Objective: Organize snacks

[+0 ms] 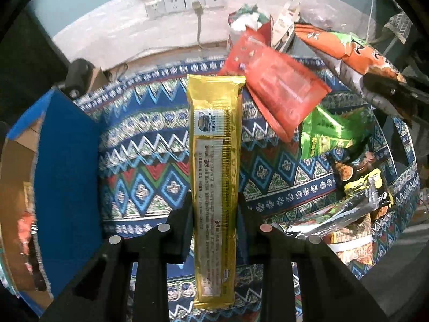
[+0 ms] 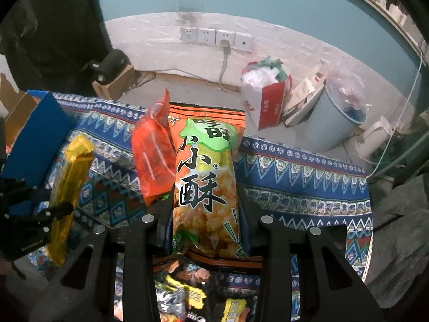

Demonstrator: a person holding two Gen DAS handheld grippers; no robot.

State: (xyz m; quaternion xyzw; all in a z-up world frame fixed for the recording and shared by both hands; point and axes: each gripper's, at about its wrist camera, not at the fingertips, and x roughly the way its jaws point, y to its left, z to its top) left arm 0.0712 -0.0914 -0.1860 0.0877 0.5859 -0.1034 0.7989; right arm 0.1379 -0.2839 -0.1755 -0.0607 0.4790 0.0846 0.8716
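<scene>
My left gripper is shut on a long gold snack packet, held upright above the patterned cloth. The packet also shows in the right wrist view with the left gripper on it. My right gripper is shut on an orange and green rice-cracker bag. That bag shows at the upper right of the left wrist view. A red packet hangs against that bag; it also shows in the right wrist view.
A blue cardboard box stands open at the left, also seen in the right wrist view. Several loose snack packets lie on the cloth at the right. On the floor behind are a red-and-white bag and a pale blue bin.
</scene>
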